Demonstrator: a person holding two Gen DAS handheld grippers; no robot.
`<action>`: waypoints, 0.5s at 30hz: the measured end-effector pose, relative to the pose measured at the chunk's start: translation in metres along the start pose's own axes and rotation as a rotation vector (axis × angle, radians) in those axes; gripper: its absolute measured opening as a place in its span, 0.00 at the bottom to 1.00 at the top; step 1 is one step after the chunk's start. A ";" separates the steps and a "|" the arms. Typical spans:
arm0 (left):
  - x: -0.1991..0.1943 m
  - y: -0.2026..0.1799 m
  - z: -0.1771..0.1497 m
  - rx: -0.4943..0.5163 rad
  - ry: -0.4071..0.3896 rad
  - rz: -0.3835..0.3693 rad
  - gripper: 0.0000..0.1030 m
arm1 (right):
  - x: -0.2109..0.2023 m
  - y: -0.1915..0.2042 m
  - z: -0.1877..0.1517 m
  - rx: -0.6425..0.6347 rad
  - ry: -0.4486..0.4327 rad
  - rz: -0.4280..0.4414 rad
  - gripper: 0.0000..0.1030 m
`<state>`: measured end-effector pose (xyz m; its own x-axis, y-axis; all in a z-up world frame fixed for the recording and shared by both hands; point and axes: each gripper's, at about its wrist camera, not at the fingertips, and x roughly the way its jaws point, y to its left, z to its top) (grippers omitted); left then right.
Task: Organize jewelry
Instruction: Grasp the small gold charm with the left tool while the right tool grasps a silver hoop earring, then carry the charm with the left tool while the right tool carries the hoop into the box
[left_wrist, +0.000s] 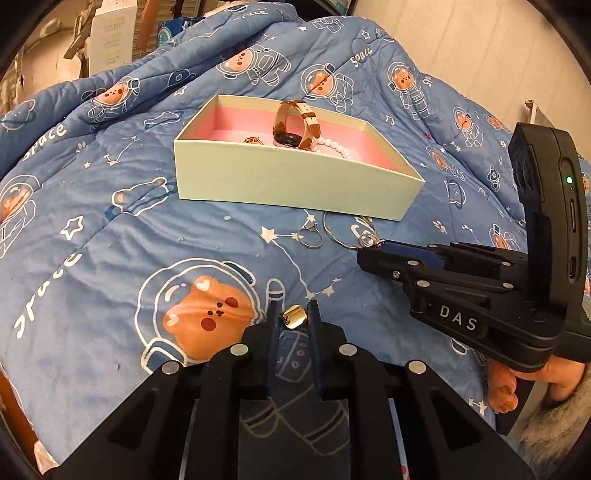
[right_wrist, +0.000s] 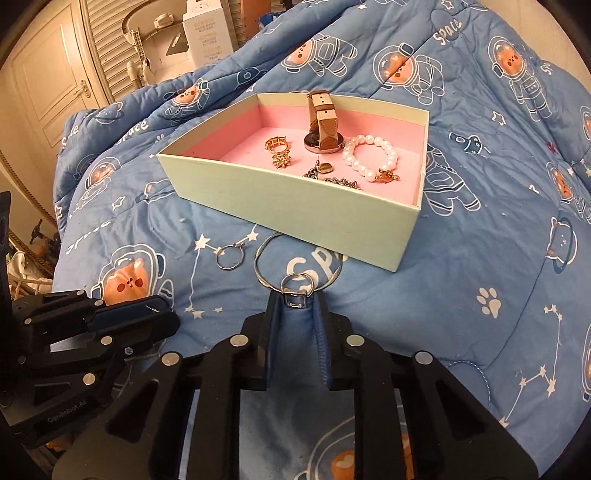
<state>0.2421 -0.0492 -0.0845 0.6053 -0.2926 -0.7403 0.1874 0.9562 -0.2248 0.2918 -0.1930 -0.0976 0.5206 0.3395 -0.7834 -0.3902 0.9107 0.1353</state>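
Note:
A pale green box (left_wrist: 280, 181) with pink lining sits on the blue quilt; it also shows in the right wrist view (right_wrist: 295, 206). Inside lie a brown-strap watch (right_wrist: 325, 122), a pearl bracelet (right_wrist: 369, 157), gold rings (right_wrist: 277, 147) and chain pieces (right_wrist: 341, 181). My left gripper (left_wrist: 293, 317) is shut on a small gold piece (left_wrist: 293, 316) just above the quilt. My right gripper (right_wrist: 295, 301) is shut on the silver clasp (right_wrist: 295, 297) of a thin silver bangle (right_wrist: 266, 251) lying in front of the box. A small silver ring (right_wrist: 229, 256) lies to its left.
The quilt (left_wrist: 110, 240) is rumpled and rises behind the box. A white carton (right_wrist: 207, 37), a door and shutters stand at the back left. The right gripper (left_wrist: 369, 251) shows in the left wrist view, the left gripper (right_wrist: 162, 314) in the right wrist view.

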 end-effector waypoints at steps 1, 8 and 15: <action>0.000 0.000 0.000 0.000 -0.001 0.000 0.14 | 0.000 -0.001 0.000 0.002 -0.002 0.002 0.15; 0.000 0.000 0.000 0.001 -0.003 0.001 0.14 | -0.007 -0.003 -0.004 0.008 -0.020 0.019 0.13; -0.009 0.000 -0.004 -0.015 -0.014 -0.009 0.14 | -0.023 -0.001 -0.015 0.018 -0.029 0.047 0.13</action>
<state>0.2339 -0.0465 -0.0802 0.6145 -0.3013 -0.7291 0.1818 0.9534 -0.2408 0.2691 -0.2050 -0.0892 0.5239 0.3887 -0.7579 -0.4014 0.8975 0.1828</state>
